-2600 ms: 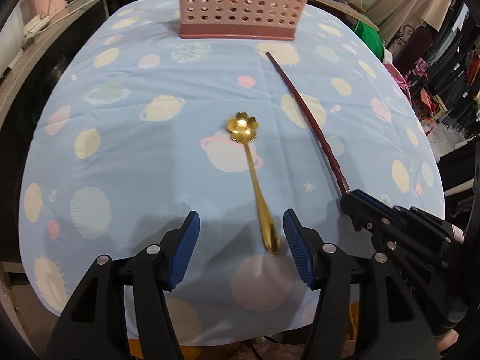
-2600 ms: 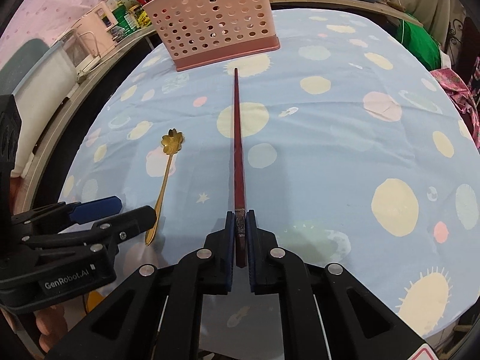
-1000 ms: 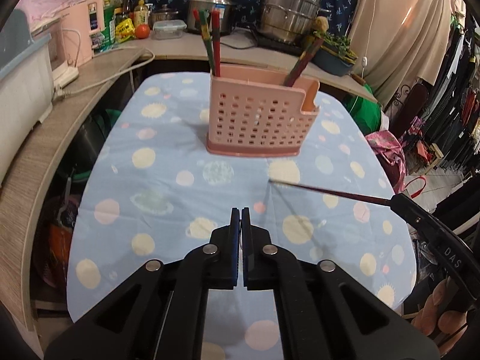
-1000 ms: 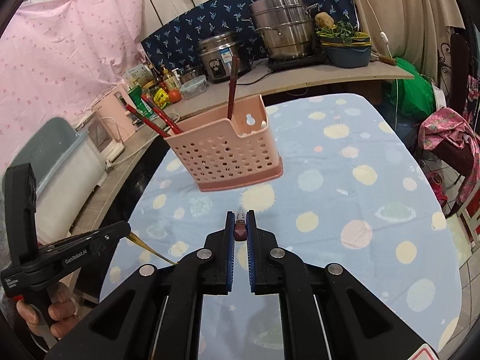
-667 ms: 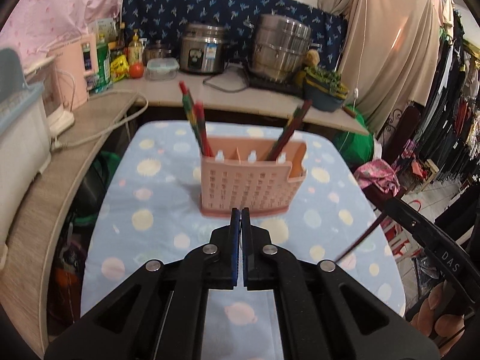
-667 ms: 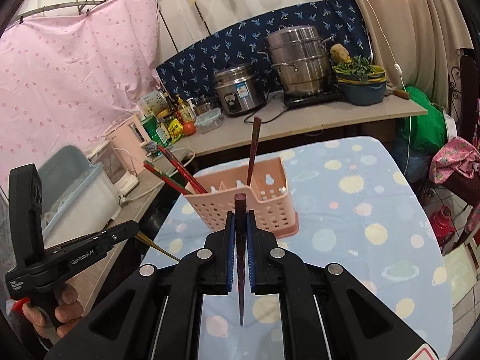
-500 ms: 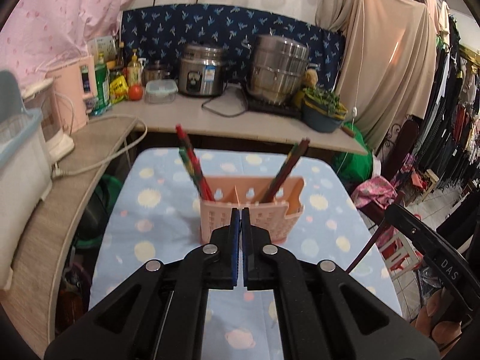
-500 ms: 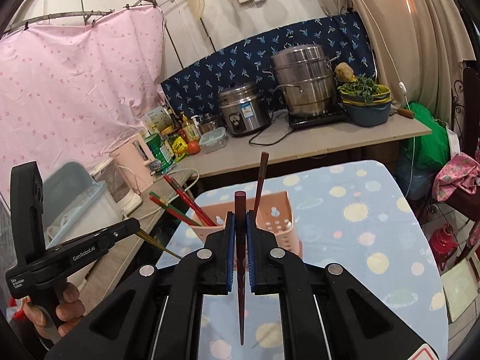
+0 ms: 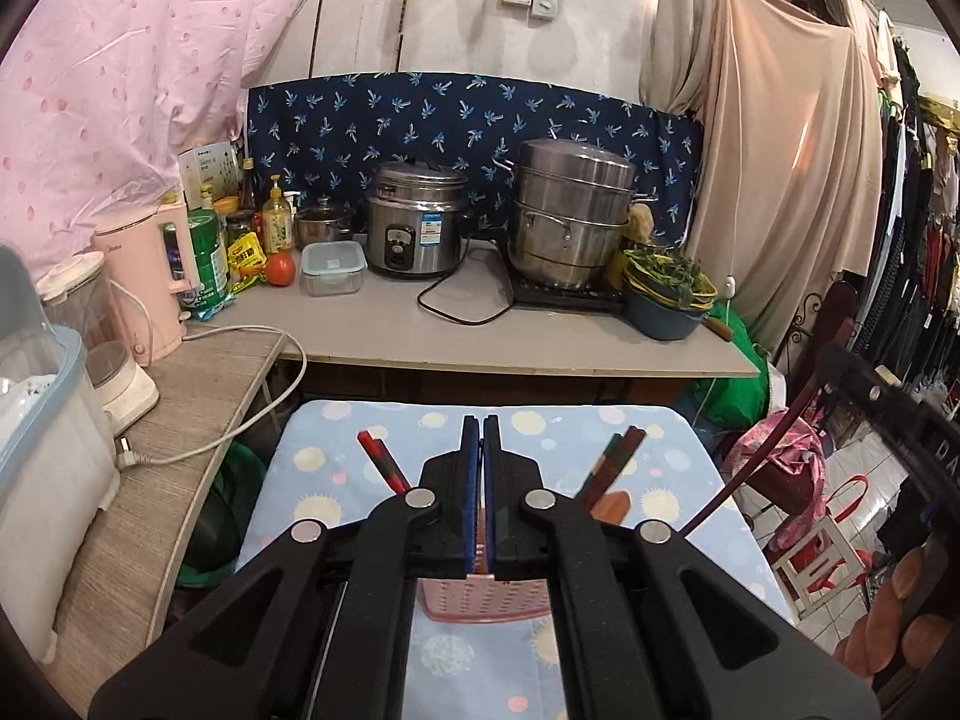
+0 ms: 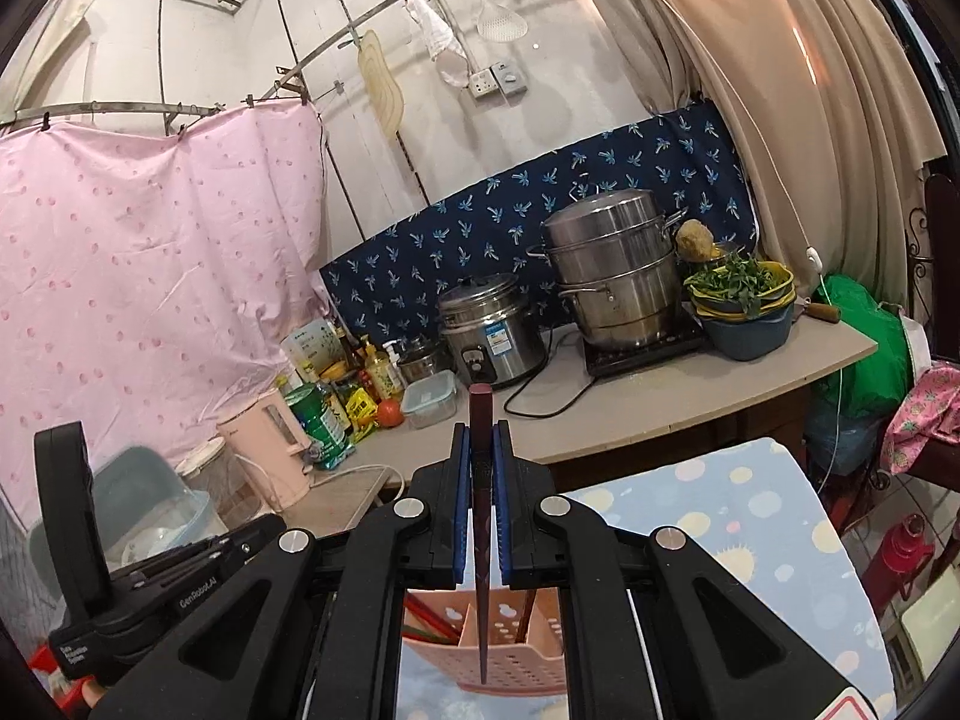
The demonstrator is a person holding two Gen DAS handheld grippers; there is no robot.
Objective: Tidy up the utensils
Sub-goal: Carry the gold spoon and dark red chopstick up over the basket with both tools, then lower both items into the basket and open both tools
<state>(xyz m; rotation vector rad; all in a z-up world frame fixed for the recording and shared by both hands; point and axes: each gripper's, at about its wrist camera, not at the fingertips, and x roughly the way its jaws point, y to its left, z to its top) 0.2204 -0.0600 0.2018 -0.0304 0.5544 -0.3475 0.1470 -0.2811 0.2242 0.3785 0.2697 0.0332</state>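
Note:
My right gripper (image 10: 479,468) is shut on a dark red chopstick (image 10: 480,540) that hangs point down over the pink perforated utensil basket (image 10: 510,654). In the left wrist view the same chopstick (image 9: 756,456) slants down from the right gripper toward the basket (image 9: 486,597). My left gripper (image 9: 479,480) is shut high above the basket; the gold spoon it picked up is hidden from its own camera. The basket holds red chopsticks (image 9: 384,468) on its left and several more (image 9: 609,465) on its right.
The basket stands on a table with a blue spotted cloth (image 9: 678,468). Behind it a counter (image 9: 480,330) carries a rice cooker (image 9: 414,222), a steel steamer pot (image 9: 570,222), bottles and a bowl of greens (image 9: 669,294). A pink kettle (image 9: 156,276) stands at left.
Both grippers have risen well above the table and tilted up. The right one turned its chopstick point down over the basket. The basket has slid below the jaws in both views.

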